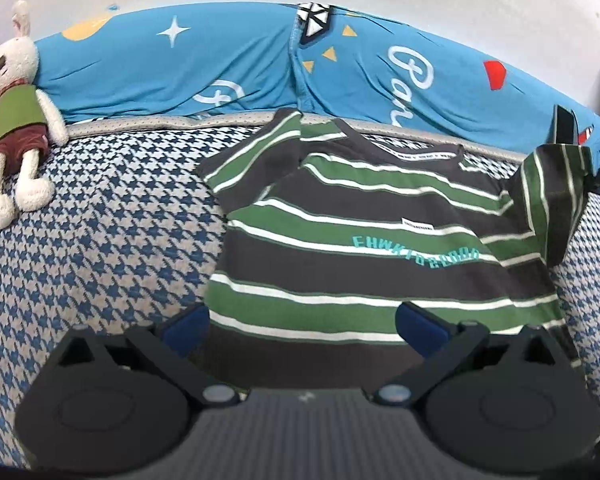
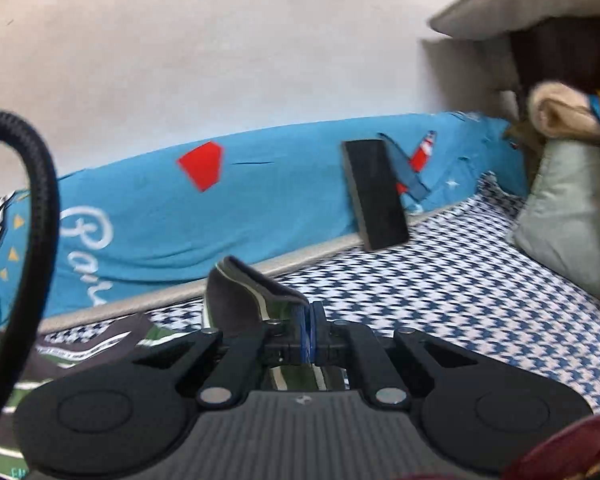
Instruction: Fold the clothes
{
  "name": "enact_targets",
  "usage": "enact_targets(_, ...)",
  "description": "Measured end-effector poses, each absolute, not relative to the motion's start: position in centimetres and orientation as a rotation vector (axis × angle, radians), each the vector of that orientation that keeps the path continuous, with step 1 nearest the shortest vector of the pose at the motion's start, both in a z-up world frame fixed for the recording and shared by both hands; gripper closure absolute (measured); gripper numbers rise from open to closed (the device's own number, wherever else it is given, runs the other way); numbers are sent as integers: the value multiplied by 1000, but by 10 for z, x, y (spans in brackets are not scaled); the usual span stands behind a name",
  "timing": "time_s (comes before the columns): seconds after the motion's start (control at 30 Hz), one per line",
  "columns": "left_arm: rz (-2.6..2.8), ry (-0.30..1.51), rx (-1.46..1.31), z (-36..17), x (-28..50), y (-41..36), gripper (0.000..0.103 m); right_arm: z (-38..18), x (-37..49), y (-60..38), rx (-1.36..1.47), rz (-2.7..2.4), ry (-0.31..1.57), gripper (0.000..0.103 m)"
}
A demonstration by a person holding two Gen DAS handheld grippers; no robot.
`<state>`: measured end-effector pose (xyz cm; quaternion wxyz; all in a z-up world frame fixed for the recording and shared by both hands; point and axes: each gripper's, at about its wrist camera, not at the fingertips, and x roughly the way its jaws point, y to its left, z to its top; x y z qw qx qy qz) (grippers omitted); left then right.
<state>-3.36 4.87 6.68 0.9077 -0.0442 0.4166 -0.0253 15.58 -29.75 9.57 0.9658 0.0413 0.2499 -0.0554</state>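
Leftmost, a plush rabbit [image 1: 12,120] is lying on the houndstooth bed cover [image 1: 100,232]. Next, the left gripper [image 1: 302,328] is hovering with its jaws spread wide and empty over the hem of the striped T-shirt [image 1: 360,248], which is lying flat on the cover. Rightward, the right gripper [image 2: 310,332] is pinching the shirt's sleeve [image 2: 240,300] tightly, lifting it near a black phone [image 2: 376,192] leaning against the blue bolster [image 2: 220,208].
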Motion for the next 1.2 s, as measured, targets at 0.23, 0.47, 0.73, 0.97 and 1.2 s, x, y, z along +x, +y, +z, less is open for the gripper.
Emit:
enact_targets(0.23,-60,858,-38,62,-34,32,0,103,149,-337,144,-202,491,98)
enact_targets(0.47,-61,860,-26,61,-32,27,0,81,153,-366,245,-84,673,96)
enact_targets(0.73,-54,867,-37,59,-27,26,0,47,157,-367,337,58,861,70)
enact_targets(0.97,-46,870,-25,58,-26,26,0,32,160,-350,349,72,885,63)
enact_targets(1.2,-22,878,-40,57,-23,31,0,34,156,-330,213,52,855,96)
